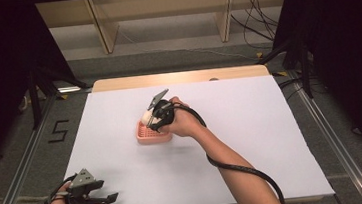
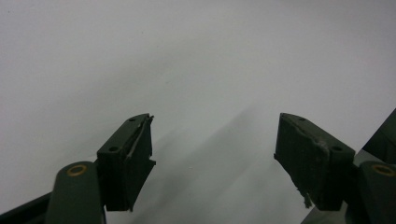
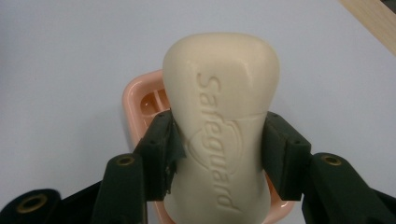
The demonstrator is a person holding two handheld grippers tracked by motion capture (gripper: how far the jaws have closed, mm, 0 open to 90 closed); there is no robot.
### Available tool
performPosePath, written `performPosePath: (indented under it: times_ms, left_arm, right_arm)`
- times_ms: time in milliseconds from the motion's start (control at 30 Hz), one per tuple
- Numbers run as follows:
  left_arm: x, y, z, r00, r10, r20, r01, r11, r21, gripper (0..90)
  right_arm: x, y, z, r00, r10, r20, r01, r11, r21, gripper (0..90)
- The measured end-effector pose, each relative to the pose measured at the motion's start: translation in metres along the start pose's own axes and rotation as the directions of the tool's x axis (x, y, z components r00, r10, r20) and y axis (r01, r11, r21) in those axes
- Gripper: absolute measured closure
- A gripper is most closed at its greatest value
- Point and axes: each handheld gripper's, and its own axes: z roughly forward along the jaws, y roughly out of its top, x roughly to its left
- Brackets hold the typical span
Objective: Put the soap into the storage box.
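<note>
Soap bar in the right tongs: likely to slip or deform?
The soap bar looks rigid: the right tongs pinch its sides with no visible denting. Its smooth, rounded, tapering sides could probably let it squirt out. It would likely drop into the pink dish.

Cream soap bar [image 3: 219,121] w/ embossed "Safeguard" lettering, over a pink slotted soap dish [image 1: 153,134] mid-tabletop. White tabletop [image 1: 253,140], bare wood strip at far edge. Both grippers black; left gripper [image 1: 109,198] has grey plate on top.

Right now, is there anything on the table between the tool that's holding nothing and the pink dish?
No. In the high view, just bare white table lies between the left tool and the pink dish.
</note>
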Motion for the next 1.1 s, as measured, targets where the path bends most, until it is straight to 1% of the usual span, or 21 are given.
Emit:
performPosePath:
  times_ms: [33,100,133,167,233,267,333,400,467,500,567,633,667,800,833,900,1000,1067,1100]
  left_arm:
    - [0.0,0.0,-0.001,1.0,0.006,0.007,-0.006,1.0,-0.001,27.3]
    - [0.0,0.0,0.0,1.0,-0.003,-0.001,0.003,1.0,-0.006,27.3]
    - [0.0,0.0,0.0,1.0,-0.002,-0.002,0.002,1.0,0.0,27.3]
    - [0.0,0.0,0.0,1.0,-0.006,0.004,0.006,1.0,-0.002,27.3]
    - [0.0,0.0,0.001,1.0,-0.004,0.004,0.004,1.0,-0.009,27.3]
    - [0.0,0.0,0.0,1.0,0.002,0.004,-0.002,1.0,0.0,27.3]
    - [0.0,0.0,0.0,1.0,-0.004,0.002,0.004,1.0,-0.006,27.2]
    - [0.0,0.0,0.0,1.0,-0.001,-0.001,0.001,1.0,0.0,27.2]
    - [0.0,0.0,0.001,1.0,-0.003,0.003,0.003,0.9999,-0.01,27.2]
    - [0.0,0.0,0.0,1.0,-0.001,0.006,0.001,1.0,-0.002,27.2]
    - [0.0,0.0,0.0,1.0,0.0,-0.002,0.0,1.0,-0.001,27.2]
    - [0.0,0.0,0.0,1.0,0.0,0.0,0.0,1.0,-0.006,27.2]
    - [0.0,0.0,0.0,1.0,0.004,0.008,-0.004,1.0,-0.002,27.2]
    - [0.0,0.0,0.0,1.0,0.0,0.0,0.0,1.0,-0.006,27.2]
    - [0.0,0.0,-0.001,0.9999,0.006,0.008,-0.006,1.0,0.002,27.2]
    - [0.0,0.0,0.0,1.0,0.001,0.001,-0.001,1.0,-0.005,27.2]
    - [0.0,0.0,0.0,1.0,0.001,-0.001,-0.001,1.0,-0.001,27.2]
    - [0.0,0.0,0.0,1.0,0.0,-0.001,0.0,1.0,-0.001,27.2]
    - [0.0,0.0,0.0,1.0,-0.002,0.002,0.002,1.0,-0.003,27.2]
  right_arm:
    - [0.0,0.0,0.0,1.0,0.0,-0.004,0.0,1.0,0.005,50.5]
    - [0.0,0.0,0.001,1.0,0.004,-0.004,-0.004,1.0,0.002,50.5]
    - [0.0,0.0,0.001,1.0,0.0,-0.009,0.0,1.0,0.008,50.5]
    - [0.0,0.0,0.002,1.0,0.004,-0.007,-0.004,1.0,0.008,50.5]
    - [0.0,-0.001,0.003,1.0,-0.006,-0.008,0.006,1.0,0.005,50.5]
    - [0.0,0.0,0.003,0.9999,-0.005,-0.013,0.005,1.0,0.013,50.5]
    - [0.0,-0.001,0.004,0.9999,0.002,-0.011,-0.002,1.0,0.014,50.5]
    - [0.0,-0.001,0.005,1.0,0.005,-0.008,-0.005,1.0,0.012,50.5]
    - [0.0,0.0,0.005,1.0,0.003,-0.008,-0.003,1.0,0.013,50.5]
    - [-0.001,0.0,0.005,1.0,-0.001,-0.005,0.002,1.0,0.011,50.5]
    - [-0.001,0.001,0.005,0.9999,-0.008,-0.009,0.008,1.0,0.013,50.5]
    - [-0.001,0.001,0.005,0.9999,-0.006,-0.011,0.006,1.0,0.015,50.5]
    - [-0.002,0.001,0.006,0.9998,-0.017,-0.009,0.017,1.0,0.011,50.5]
    - [-0.002,0.001,0.007,0.9998,-0.015,-0.013,0.015,1.0,0.026,50.5]
    - [-0.002,0.001,0.008,0.9998,-0.016,-0.01,0.017,1.0,0.023,50.5]
    - [-0.003,0.001,0.009,0.9998,-0.02,-0.006,0.02,1.0,0.023,50.5]
    - [-0.003,0.001,0.01,0.9998,-0.016,-0.013,0.017,1.0,0.026,50.5]
    - [-0.003,0.001,0.011,0.9997,-0.022,-0.008,0.023,0.999,0.023,50.5]
    - [-0.003,0.001,0.011,0.9997,-0.023,-0.011,0.023,0.999,0.029,50.5]
